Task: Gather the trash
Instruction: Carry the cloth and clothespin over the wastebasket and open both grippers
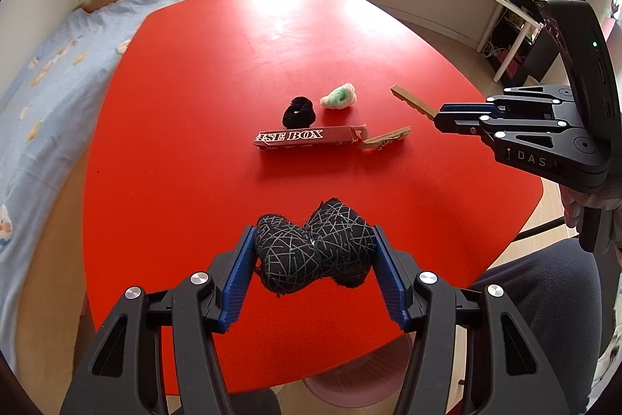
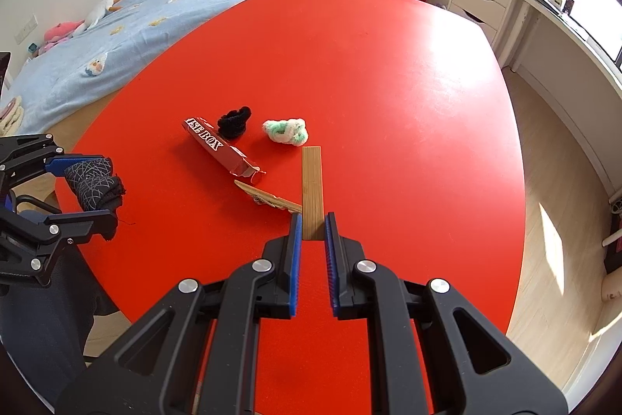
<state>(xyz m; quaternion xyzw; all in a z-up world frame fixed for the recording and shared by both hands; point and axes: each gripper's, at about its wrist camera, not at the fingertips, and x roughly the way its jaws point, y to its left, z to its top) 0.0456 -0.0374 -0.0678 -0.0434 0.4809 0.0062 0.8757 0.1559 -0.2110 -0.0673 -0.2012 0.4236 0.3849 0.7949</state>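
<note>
Red tabletop (image 2: 388, 84) below, the right gripper (image 2: 311, 228) pinches a stiff, light wooden strip (image 2: 312, 181) by its end, while the left gripper (image 1: 313, 251), half-open, squeezes a soft rolled sock (image 1: 311, 244).

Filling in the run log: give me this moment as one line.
left hand-held gripper: shut on black sock ball | right hand-held gripper: shut on wooden strip | red table: red box, clothespin

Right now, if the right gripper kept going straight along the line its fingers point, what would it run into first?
The right gripper, shut on the flat wooden strip, points down at the red table. The strip's far end would probably touch the bare tabletop first, just short of the green-and-white fuzzy ball; depth is unclear.
</note>
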